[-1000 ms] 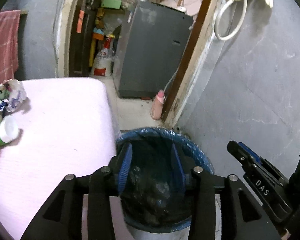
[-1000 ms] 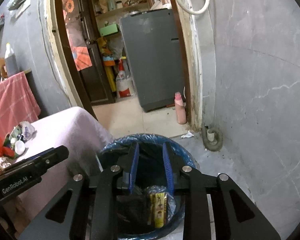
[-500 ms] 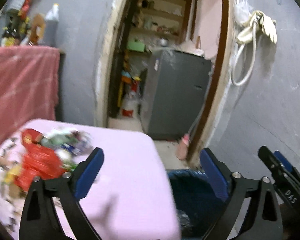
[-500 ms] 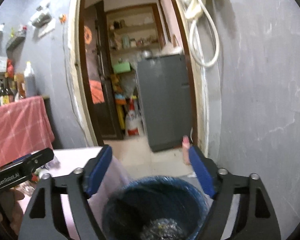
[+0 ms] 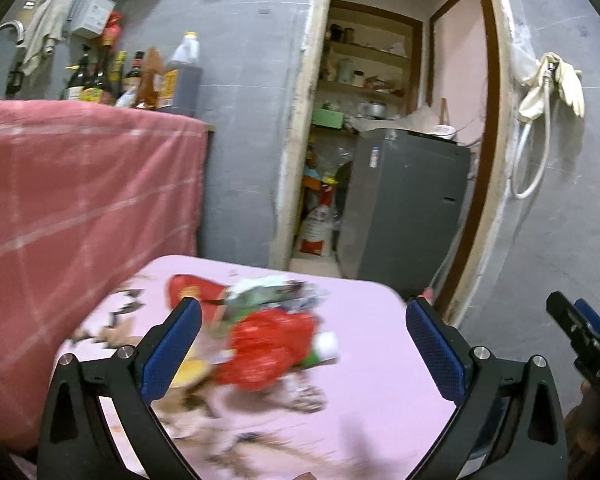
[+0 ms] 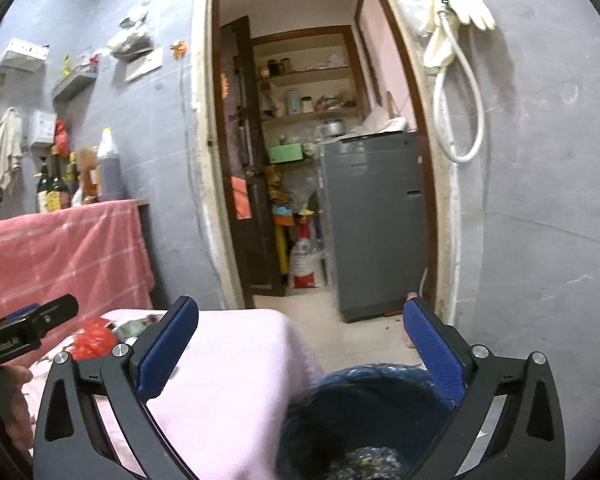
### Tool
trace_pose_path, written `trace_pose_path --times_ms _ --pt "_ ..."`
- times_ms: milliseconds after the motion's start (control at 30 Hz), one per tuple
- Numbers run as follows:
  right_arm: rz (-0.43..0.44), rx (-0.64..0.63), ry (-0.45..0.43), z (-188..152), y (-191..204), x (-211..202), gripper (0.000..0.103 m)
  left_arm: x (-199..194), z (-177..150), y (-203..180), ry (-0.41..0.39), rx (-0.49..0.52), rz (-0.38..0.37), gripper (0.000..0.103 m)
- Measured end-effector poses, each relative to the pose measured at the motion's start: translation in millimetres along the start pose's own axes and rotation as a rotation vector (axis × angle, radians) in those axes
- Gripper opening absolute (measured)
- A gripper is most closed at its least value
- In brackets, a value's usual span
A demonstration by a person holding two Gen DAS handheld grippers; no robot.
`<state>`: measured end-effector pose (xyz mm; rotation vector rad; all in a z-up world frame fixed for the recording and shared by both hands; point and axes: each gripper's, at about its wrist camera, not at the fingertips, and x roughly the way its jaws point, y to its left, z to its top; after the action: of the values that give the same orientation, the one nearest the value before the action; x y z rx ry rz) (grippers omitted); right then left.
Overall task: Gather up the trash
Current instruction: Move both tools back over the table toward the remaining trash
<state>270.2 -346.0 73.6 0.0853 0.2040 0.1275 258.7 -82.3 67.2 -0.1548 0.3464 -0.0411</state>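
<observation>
— Where's the trash (image 5: 276, 344)?
— Heaped on the pink table (image 5: 380, 380), between the wide, empty left tongs (image 5: 302, 344).
— And the right tongs (image 6: 300, 344)?
— Opening, empty, above the bin (image 6: 364, 412).

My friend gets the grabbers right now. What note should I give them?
Left gripper: wide open, empty, facing the trash pile on the pink table.
Right gripper: jaws opening, nothing between them, above the blue-lined bin beside the table.
Done: some trash lies in the bin.
Left: the red bag, wrappers and scraps on the table need binning.
</observation>
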Motion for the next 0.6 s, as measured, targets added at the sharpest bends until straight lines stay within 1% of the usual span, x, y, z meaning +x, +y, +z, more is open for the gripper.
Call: trace_pose_path --times_ms 133,333,467,600 --pt "0.044 -0.010 0.024 -1.9 21.4 8.6 0.103 -8.7 -5.7 31.2 0.035 0.005 0.040 0.100" --pt "0.111 -0.009 0.073 -5.9 49.4 20.9 0.103 -17.4 -22.1 70.9 0.106 0.005 0.068 0.100" --pt "0.156 -0.027 0.118 -9.9 67.9 29.4 0.103 -18.1 -31.4 87.6 0.156 0.004 0.071 0.100" --pt "0.206 -0.050 0.187 -17.6 84.4 39.1 0.103 -11.2 -38.4 92.4 0.225 0.030 0.077 0.100"
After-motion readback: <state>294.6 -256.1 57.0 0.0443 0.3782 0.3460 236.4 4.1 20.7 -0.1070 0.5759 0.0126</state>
